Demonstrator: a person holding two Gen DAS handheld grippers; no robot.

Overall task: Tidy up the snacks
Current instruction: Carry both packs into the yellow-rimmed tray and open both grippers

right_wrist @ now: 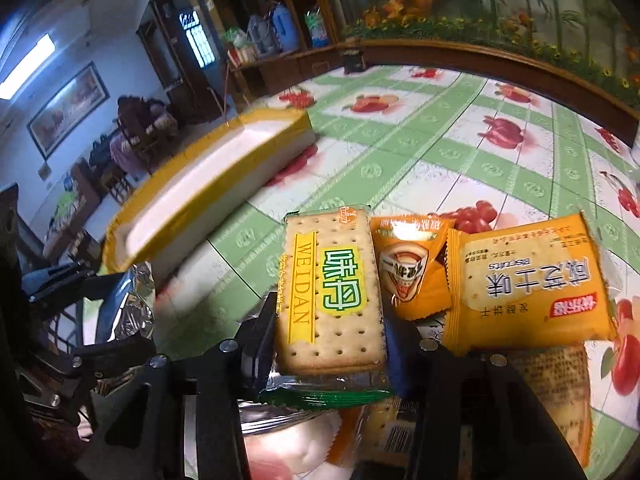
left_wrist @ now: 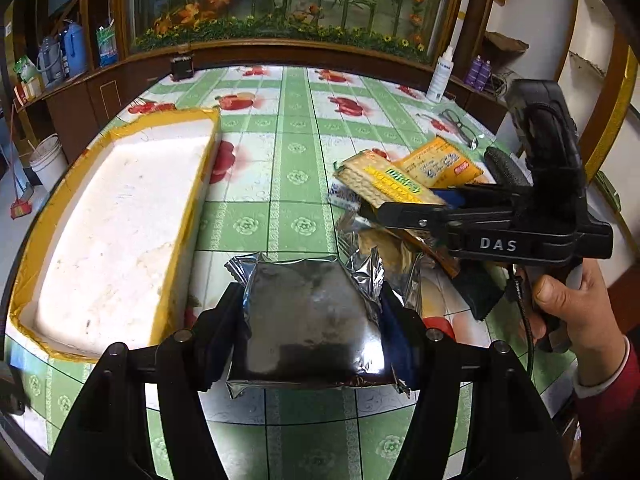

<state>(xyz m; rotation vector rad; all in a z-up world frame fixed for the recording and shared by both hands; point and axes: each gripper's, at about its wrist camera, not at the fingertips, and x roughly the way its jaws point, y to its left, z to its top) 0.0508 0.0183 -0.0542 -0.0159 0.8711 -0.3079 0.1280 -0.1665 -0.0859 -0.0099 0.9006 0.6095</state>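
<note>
Nearest in the left wrist view, the left gripper [left_wrist: 316,320] is clamped on a silver foil packet [left_wrist: 312,320], pads pressing both sides, packet lifted off the green fruit-print tablecloth [left_wrist: 288,160]. So one snack is in hand but not yet placed. Just right of it, the right gripper [right_wrist: 332,344] is closed on the WEIDAN cracker pack [right_wrist: 328,292], w/ the pack's long edges against the pads; whether it's fully clear of the pile can't be told. Beside it the rest of the heap is untouched: a small orange sachet [right_wrist: 412,268], a yellow biscuit pack [right_wrist: 528,280], plus at least one more wrapper underneath, partly hidden. Farther left sits the white foam tray w/ yellow-taped rim [left_wrist: 120,220], well apart from the pile, and nothing is in it. Judged progress: early, approx. zero snacks sorted, two gripped, several left on the table. Likely next: both packs go over to the tray.
</note>
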